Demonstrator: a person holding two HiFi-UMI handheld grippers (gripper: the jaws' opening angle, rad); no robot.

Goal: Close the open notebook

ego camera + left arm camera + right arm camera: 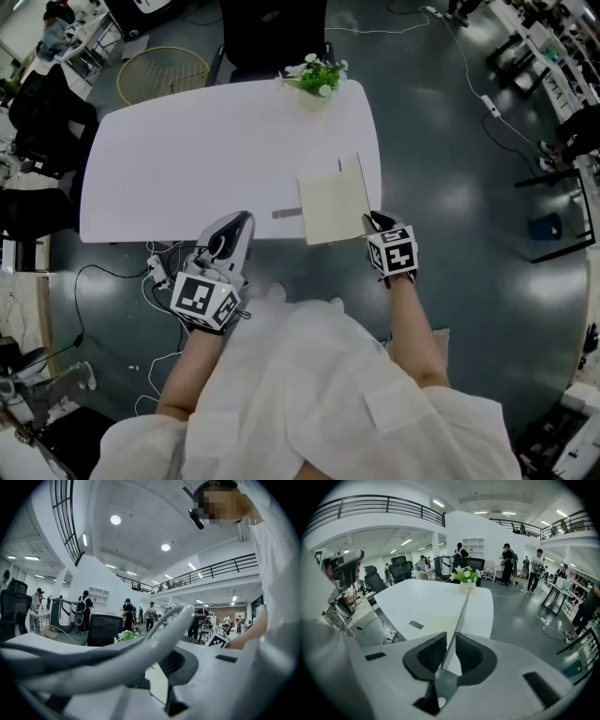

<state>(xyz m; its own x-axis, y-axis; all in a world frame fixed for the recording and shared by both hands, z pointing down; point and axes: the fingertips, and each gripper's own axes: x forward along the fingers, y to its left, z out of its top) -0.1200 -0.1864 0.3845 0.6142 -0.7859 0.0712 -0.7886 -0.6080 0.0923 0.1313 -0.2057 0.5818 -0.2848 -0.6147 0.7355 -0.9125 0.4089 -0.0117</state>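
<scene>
The notebook (pixel 330 204) lies open near the right front corner of the white table (pixel 187 159), with a cream page facing up. Its right-hand cover (pixel 462 613) stands nearly upright, edge-on between the jaws in the right gripper view. My right gripper (pixel 372 221) is at the table's front edge, shut on that cover's near edge, and its pads (pixel 471 656) press on the thin sheet. My left gripper (pixel 230 242) hovers at the front edge, left of the notebook, and holds nothing. How its jaws stand is unclear.
A small grey strip (pixel 288 213) lies on the table just left of the notebook. A flower pot (pixel 317 77) stands at the far edge, with a black chair (pixel 272 33) and a wire basket (pixel 164 70) behind. Cables (pixel 157 274) trail on the floor below my left gripper.
</scene>
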